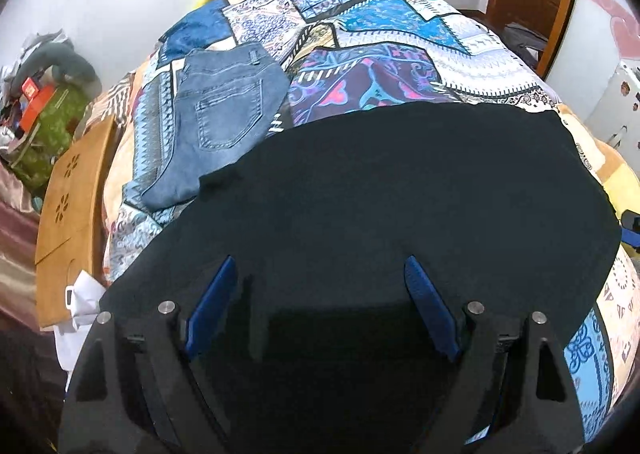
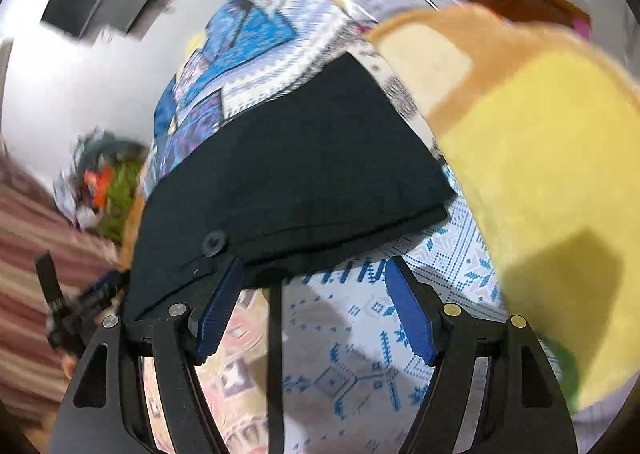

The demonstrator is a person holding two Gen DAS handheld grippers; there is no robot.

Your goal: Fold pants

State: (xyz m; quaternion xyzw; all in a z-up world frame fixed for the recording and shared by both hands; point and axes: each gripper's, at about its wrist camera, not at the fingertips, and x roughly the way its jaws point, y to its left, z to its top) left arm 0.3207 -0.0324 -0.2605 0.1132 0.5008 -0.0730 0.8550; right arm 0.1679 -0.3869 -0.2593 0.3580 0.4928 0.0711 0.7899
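While my left fingers [image 1: 318, 270] gape over the smooth black pants [image 1: 400, 182], my right fingers [image 2: 312, 274] gape beside their seemingly buttoned edge.

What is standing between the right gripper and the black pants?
Nothing visible. The right gripper is open at the edge of the black pants, beside their button, with only bedspread under its jaws. The yellow cushion lies off to the right.

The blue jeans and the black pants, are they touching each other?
Touching. In the left wrist view the black pants lie over the lower edge of the folded blue jeans, hiding part of them, with no bedspread showing between.
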